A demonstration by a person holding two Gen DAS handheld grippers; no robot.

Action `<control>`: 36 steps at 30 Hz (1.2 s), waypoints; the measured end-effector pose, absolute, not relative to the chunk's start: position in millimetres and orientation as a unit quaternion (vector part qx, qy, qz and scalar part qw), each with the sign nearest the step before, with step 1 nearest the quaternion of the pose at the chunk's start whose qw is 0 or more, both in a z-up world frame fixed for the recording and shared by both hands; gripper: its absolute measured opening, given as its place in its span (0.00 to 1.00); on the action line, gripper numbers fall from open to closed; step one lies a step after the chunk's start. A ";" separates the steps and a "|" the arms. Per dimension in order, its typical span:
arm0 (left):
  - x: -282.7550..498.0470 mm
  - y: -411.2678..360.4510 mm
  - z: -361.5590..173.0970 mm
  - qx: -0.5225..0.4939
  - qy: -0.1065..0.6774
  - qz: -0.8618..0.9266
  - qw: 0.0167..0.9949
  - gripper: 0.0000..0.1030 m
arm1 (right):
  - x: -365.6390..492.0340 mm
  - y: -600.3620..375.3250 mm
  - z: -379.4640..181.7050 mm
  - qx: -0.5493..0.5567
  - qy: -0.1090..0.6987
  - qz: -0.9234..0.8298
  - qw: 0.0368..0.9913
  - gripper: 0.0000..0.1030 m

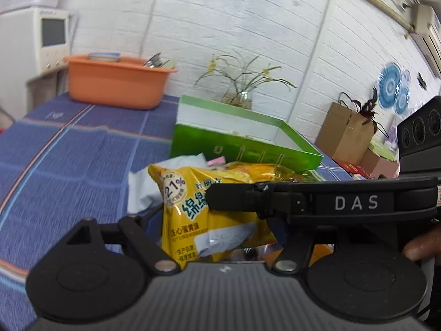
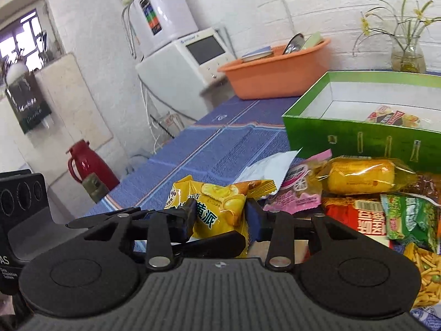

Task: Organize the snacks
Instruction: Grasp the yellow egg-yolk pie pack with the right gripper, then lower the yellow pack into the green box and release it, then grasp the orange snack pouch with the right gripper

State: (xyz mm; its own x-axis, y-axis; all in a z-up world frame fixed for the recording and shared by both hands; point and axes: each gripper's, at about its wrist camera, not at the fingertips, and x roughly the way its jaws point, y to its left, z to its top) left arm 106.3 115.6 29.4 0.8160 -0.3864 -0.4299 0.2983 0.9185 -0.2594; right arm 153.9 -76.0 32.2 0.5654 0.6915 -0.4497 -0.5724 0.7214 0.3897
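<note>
1. Mostly blue checked tablecloth [image 1: 69, 151] under both tools, running ahead and to the left of the L gripper [image 1: 213, 222].
2. Green box [image 1: 234, 149], lid off, white inside, sits just ahead of both tools. From the R gripper [image 2: 222, 216] it's ahead-right, w/ one snack pack [image 2: 391, 117] lying inside.
3. Orange tub [image 1: 115, 85] is far ahead-left of L gripper, at the table's back edge.
4. Snack pile [image 2: 358, 212] lies right of R gripper, in front of the box. It incl. a clear-wrapped yellow cake [image 2: 361, 179], plus pink, red and green packs.
5. Glass vase [image 1: 239, 96] w/ thin stems stands beyond the box.
6. Yellow packet [image 1: 193, 229] = task item. It's clamped between L gripper's fingers, and the R gripper, coming in from the right, pinches the same packet, pads pressing both sides.
7. Person's fingertips [image 1: 421, 245] show at far right, on the R tool.
</note>
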 end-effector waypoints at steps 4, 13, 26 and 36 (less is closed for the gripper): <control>127.2 89.6 50.5 -0.049 0.233 -0.209 0.949 0.66 | 162.8 -103.7 41.9 0.134 0.265 0.338 0.893 0.67; 212.7 10.2 83.3 0.019 0.192 -0.248 0.949 0.67 | 226.4 -175.6 53.2 0.215 0.189 0.279 0.917 0.67; 274.7 14.8 57.5 -0.023 0.236 -0.180 0.955 0.88 | 255.8 -219.6 19.0 0.352 0.180 0.189 0.899 1.00; 139.2 58.0 51.5 -0.034 0.226 -0.178 0.957 0.97 | 162.0 -232.5 19.9 0.328 0.273 0.238 0.872 1.00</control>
State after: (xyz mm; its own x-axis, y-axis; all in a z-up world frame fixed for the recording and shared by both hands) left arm 139.2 58.0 51.5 0.8347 -0.3561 -0.4202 0.3257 0.9343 -0.1447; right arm 162.0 -232.5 19.9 0.7375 0.5942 -0.3209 -0.2352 0.6715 0.7027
